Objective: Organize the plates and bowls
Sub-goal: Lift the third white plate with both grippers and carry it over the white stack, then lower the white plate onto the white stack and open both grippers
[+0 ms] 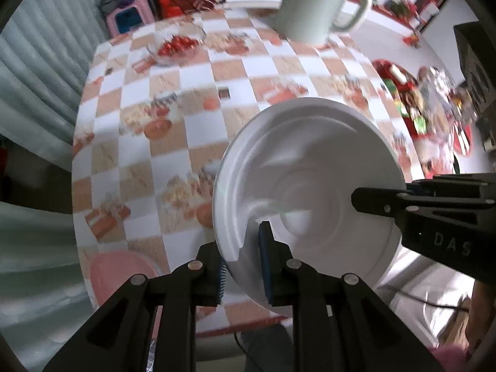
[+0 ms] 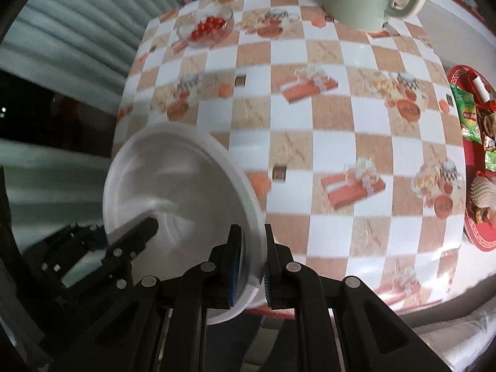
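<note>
Both grippers clamp one white plate (image 1: 310,186) by opposite rim edges. Left gripper (image 1: 245,266), right gripper (image 2: 251,266). Plate's tilted above checkered tablecloth (image 2: 310,108).

Checkered tablecloth (image 2: 310,117), pale green jug (image 1: 313,3), glass dish of tomatoes (image 2: 206,28), red snack tray (image 2: 474,161).

White plate (image 1: 310,167) over a peach-and-white checked tablecloth (image 2: 334,117) (food prints).
</note>
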Tool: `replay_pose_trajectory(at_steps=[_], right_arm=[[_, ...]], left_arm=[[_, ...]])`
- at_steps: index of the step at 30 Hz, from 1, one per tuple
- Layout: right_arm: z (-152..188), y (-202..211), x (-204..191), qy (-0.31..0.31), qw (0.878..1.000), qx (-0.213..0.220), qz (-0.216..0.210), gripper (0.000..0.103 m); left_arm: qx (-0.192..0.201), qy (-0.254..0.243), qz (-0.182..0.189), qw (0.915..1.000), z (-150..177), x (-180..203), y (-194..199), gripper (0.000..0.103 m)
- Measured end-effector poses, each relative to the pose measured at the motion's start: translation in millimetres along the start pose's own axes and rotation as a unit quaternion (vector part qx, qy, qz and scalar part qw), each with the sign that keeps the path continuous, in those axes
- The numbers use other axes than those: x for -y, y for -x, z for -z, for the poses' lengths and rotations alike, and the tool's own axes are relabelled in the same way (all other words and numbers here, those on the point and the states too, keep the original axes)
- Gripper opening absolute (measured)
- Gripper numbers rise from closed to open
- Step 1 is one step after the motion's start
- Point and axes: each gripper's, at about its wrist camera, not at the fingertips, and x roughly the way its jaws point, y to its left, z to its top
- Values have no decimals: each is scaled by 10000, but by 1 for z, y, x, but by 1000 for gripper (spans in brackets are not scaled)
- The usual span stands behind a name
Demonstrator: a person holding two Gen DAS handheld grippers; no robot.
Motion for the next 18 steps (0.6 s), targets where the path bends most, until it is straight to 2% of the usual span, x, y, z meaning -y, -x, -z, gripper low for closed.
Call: replay_pose_trajectory(at_steps=[5,10,18], right_arm=[[33,-22,5,-111,9995,-296,19,15],[45,-47,16,-309,9980,-532,125,17],[51,-74,26,-478,9955,-799,154,17]], left_arm=[[-345,-223,-36,9991,23,6,-20,22],[-599,-435,-55,9972,30,16,-46,22],[-913,-478,-47,9947,36,18,-73,22]])
